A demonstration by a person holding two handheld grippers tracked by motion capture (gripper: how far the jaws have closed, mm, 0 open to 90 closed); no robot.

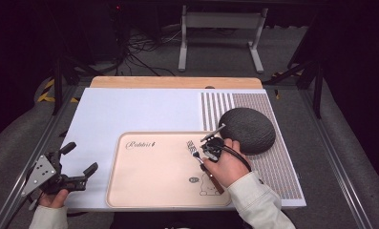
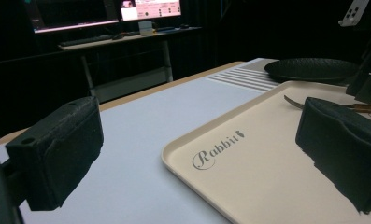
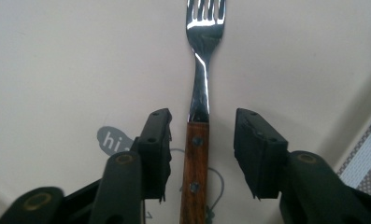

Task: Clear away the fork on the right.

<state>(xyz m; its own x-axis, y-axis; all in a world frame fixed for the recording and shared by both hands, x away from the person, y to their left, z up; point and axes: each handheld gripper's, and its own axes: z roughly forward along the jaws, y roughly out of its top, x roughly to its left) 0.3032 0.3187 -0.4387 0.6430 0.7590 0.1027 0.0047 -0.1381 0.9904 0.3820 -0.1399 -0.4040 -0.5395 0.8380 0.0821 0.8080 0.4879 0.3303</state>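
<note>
Your right tongs (image 3: 202,154) sit low over the smooth, cream-coloured plastic tray (image 1: 149,186), jaws parted, and the fork (image 3: 199,112) lies flat on the tray between them. Look at that fork: polished steel tines and neck catching the light, then a reddish-brown wooden handle with two small metal rivets. The handle runs straight down the middle of your gap, a sliver of tray showing between the wood and each black pad, so the pads aren't pressing on it. From above, the fork (image 1: 194,150) points away from your right tongs (image 1: 212,147) toward the tray's far side, tines ahead of the jaw tips.

Under those tongs the tray carries a printed grey speech bubble and a faint cartoon outline. Just past your right tongs, off the tray, rests a dark grey, round, domed plate with a rough, pebbled surface (image 1: 248,130), on a white placemat with fine ribbed stripes and a dotted weave (image 1: 278,167).

Your left tongs (image 1: 77,162) hang well to the side of the fork, over the plain matte white tabletop (image 1: 130,112), near the tray's rounded corner. Their jaws are spread wide with nothing between them; the left gripper view shows two chunky black foam-like pads (image 2: 57,149) with ragged edges, and the tray's script lettering (image 2: 218,149) lies ahead of them.
</note>
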